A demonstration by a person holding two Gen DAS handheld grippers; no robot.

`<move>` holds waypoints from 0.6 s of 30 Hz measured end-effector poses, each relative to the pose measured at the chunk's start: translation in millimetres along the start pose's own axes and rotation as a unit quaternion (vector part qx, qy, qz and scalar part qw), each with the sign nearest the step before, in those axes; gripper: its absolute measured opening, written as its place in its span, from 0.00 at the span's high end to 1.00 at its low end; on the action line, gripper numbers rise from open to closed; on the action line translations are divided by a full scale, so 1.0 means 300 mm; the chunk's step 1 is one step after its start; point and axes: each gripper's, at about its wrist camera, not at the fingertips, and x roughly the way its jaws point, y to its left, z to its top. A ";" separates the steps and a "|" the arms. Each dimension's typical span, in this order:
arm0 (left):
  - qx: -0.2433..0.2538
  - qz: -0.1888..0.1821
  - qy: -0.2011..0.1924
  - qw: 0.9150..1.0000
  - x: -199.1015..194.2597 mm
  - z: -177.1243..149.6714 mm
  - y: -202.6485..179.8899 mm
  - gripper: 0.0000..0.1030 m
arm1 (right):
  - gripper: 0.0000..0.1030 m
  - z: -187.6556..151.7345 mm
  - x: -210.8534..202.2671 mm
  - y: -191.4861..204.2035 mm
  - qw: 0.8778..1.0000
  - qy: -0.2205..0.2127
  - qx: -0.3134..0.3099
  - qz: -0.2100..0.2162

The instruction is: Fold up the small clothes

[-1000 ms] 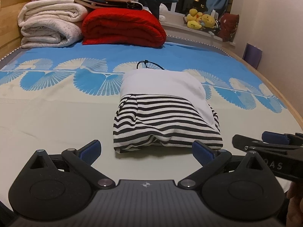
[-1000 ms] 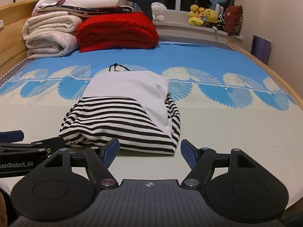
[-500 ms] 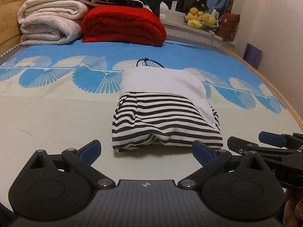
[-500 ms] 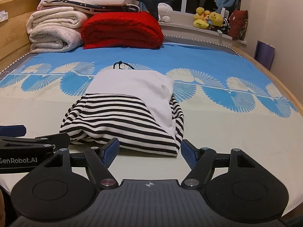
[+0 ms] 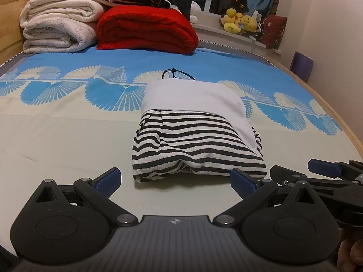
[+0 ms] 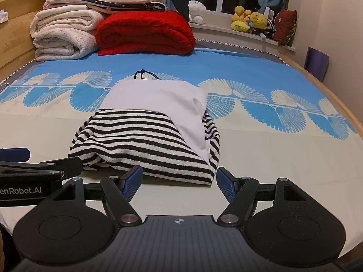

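Note:
A folded black-and-white striped garment with a white panel lies on the bed in front of both grippers; it also shows in the right wrist view. A dark drawstring pokes out at its far edge. My left gripper is open and empty, just short of the garment's near edge. My right gripper is open and empty, its fingers close to the garment's near right corner. The right gripper shows in the left wrist view, and the left gripper in the right wrist view.
The bed sheet is pale with a blue fan pattern. A red blanket and rolled white blankets are stacked at the far end. Plush toys sit on the window sill. A wooden bed edge runs along the right.
Both grippers have moved slightly closer to the folded garment and stay open. The garment has not moved.

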 end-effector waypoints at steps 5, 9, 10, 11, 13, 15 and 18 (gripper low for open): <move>-0.002 -0.001 0.002 1.000 0.005 0.001 0.001 0.01 | 0.29 0.000 0.001 -0.001 1.000 0.000 0.000 0.000; -0.002 -0.001 0.002 1.000 0.004 0.002 0.002 0.01 | 0.29 0.001 0.000 -0.001 1.000 0.000 0.000 0.001; -0.002 -0.001 0.002 1.000 0.004 0.002 0.002 0.01 | 0.29 0.000 0.001 -0.001 1.000 0.000 0.000 0.001; -0.002 -0.001 0.002 1.000 0.004 0.002 0.002 0.01 | 0.29 0.001 0.001 -0.001 1.000 0.000 0.000 0.001; -0.002 -0.001 0.001 1.000 0.004 0.002 0.002 0.01 | 0.29 0.001 0.000 -0.001 1.000 0.000 0.000 0.001; -0.003 -0.002 0.002 1.000 0.005 0.002 0.002 0.01 | 0.29 0.001 0.000 0.000 1.000 0.000 0.000 0.000; -0.003 -0.002 0.002 1.000 0.006 0.000 0.001 0.01 | 0.29 0.001 0.000 0.000 1.000 0.000 0.000 0.000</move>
